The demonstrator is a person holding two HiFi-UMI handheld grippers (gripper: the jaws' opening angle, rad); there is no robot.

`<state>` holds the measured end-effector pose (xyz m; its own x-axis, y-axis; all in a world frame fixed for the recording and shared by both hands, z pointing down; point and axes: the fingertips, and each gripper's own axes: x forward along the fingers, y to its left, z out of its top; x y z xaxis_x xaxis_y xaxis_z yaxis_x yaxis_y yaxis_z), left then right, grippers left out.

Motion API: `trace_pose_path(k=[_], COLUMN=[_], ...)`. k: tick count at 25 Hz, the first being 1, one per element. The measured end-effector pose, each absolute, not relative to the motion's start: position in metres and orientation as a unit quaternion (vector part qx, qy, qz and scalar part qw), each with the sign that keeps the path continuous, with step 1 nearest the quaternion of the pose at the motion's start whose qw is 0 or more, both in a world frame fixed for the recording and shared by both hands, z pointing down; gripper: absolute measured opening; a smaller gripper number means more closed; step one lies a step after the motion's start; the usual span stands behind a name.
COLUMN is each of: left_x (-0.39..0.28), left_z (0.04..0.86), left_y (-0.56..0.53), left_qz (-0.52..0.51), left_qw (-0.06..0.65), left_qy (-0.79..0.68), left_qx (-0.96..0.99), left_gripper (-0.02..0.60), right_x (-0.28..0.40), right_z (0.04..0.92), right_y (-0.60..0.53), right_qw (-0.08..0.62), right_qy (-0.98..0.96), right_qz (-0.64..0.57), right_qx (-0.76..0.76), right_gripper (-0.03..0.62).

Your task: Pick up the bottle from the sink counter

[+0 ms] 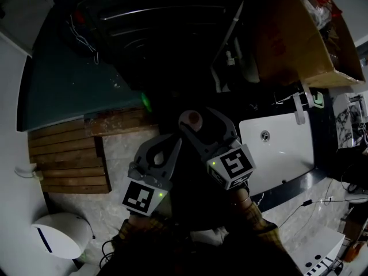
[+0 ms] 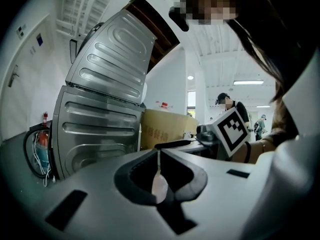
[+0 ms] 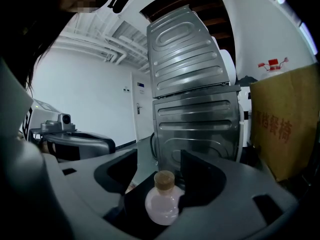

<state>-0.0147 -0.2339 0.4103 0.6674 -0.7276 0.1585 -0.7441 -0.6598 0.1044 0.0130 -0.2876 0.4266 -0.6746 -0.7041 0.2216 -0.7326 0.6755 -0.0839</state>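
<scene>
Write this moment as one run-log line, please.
left gripper: shut | right gripper: open | bottle: between right gripper's jaws, not clamped

In the head view I make out only the cork top of the bottle (image 1: 194,118) between the right tool's (image 1: 202,118) jaws; below it all is dark. Behind the left tool's (image 2: 159,153) tips sits a pale sliver (image 2: 159,186) I cannot identify. The cardboard box (image 3: 287,124) to the right tool's right runs off the picture's edge.

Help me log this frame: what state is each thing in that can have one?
left tongs: shut, nothing between them.
right tongs: open, bottle standing between them, not clamped.
bottle: upright, corked.
cardboard box: open-topped.
steel cabinet: top section tilted.
</scene>
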Motion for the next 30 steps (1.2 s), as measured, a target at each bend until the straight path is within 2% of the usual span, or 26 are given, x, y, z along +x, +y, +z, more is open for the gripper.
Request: trace_pose_path(k=[24, 30], left_x=[-0.023, -0.026], left_z=[0.450, 0.454], left_y=[-0.234, -0.233], left_qz=[0.070, 0.074], left_qw=[0.108, 0.117], left_qy=[-0.403, -0.403], left_qx=[0.906, 0.904], left_gripper=[0.031, 0.031], right_x=[0.001, 0.002], right_z=[0.479, 0.485], right_y=[-0.312, -0.314], right_qw=[0.117, 0.124], right_qy=[-0.905, -0.903], right_qz=[0.072, 0.072], right_qx=[0.402, 0.404], right_gripper=[0.255, 0.207])
